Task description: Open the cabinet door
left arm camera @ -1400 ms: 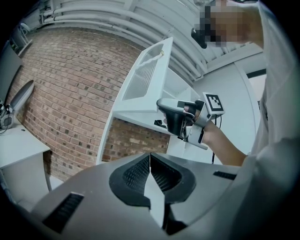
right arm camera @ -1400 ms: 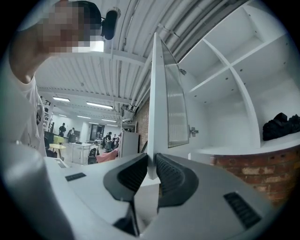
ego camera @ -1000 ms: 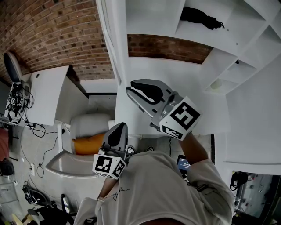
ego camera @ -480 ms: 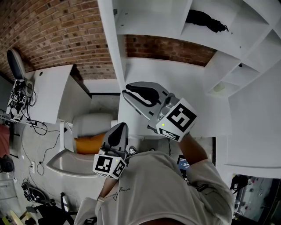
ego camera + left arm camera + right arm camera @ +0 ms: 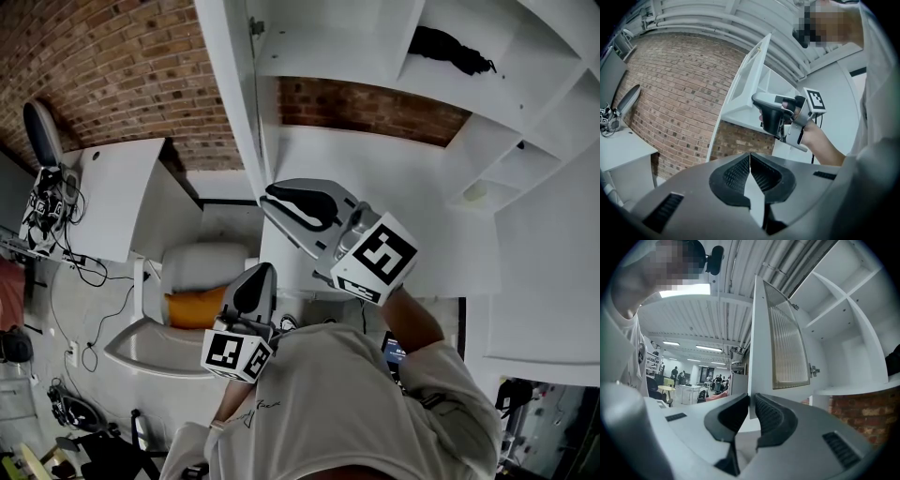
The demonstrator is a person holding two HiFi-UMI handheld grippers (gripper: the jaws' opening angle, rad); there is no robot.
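My right gripper (image 5: 753, 401) is nearly closed and pinches the thin edge of the cabinet door (image 5: 787, 352) just ahead. My left gripper (image 5: 750, 161) has its jaws together with nothing between. The right jaws hide the door's lower corner.

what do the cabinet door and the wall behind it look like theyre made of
Cabinet door: smooth matte white frame, likely painted or laminated board; its inset panel shows fine vertical ribs, maybe reeded glass or plastic. Wall: exposed red-brown brick, with visible mortar joints and a rough face.
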